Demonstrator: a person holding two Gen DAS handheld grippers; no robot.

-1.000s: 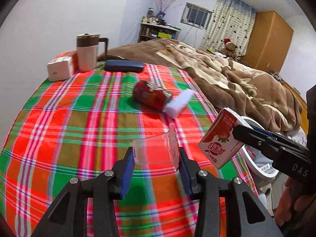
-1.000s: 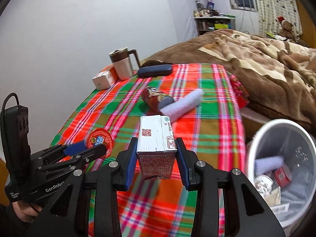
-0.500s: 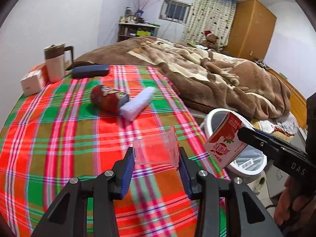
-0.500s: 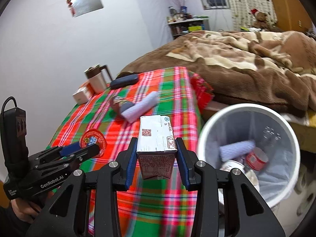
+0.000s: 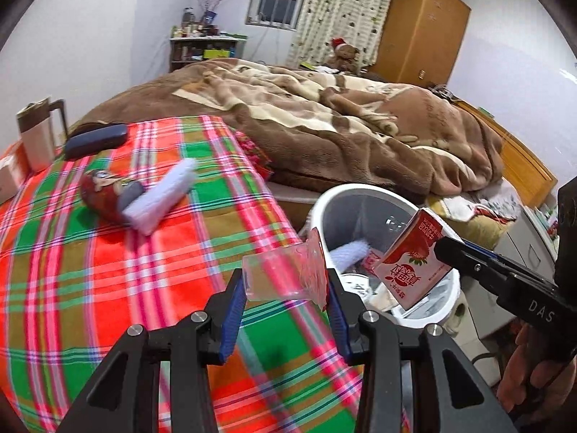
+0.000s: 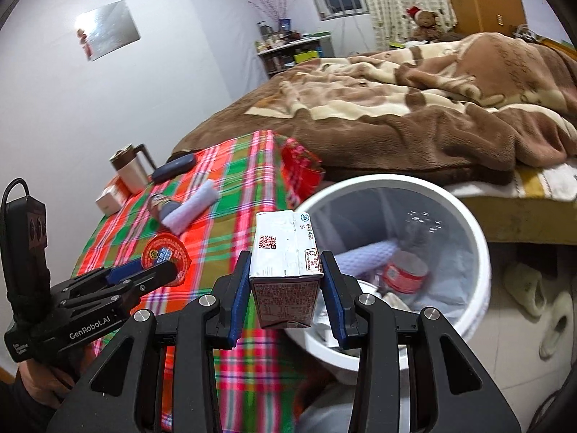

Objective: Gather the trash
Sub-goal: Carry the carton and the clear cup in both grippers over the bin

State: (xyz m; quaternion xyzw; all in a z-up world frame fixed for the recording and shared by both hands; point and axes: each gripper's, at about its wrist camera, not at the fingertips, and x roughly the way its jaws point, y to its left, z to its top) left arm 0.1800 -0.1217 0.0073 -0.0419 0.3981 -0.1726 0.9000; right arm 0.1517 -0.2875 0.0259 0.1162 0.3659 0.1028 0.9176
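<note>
My left gripper (image 5: 285, 297) is shut on a clear plastic cup (image 5: 279, 274) with a red foil lid, held above the table's right edge next to the white trash bin (image 5: 364, 191). My right gripper (image 6: 286, 290) is shut on a red and white milk carton (image 6: 285, 249), held over the near rim of the bin (image 6: 479, 238). The carton (image 5: 414, 258) also shows in the left wrist view above the bin. The cup's red lid (image 6: 167, 254) shows in the right wrist view. A red can (image 5: 102, 195) and a white roll (image 5: 162, 196) lie on the plaid tablecloth (image 5: 108, 288).
The bin holds a white roll (image 6: 364, 256), a red can (image 6: 404, 270) and other trash. A mug (image 5: 36, 133), a dark case (image 5: 95, 140) and a small box (image 6: 108, 198) stand at the table's far side. A bed with a brown blanket (image 5: 342, 122) lies beyond. Slippers (image 6: 526, 288) lie on the floor.
Both grippers have moved right from above the table toward the bin, each still holding its item. The carton now hangs over the bin's rim.
</note>
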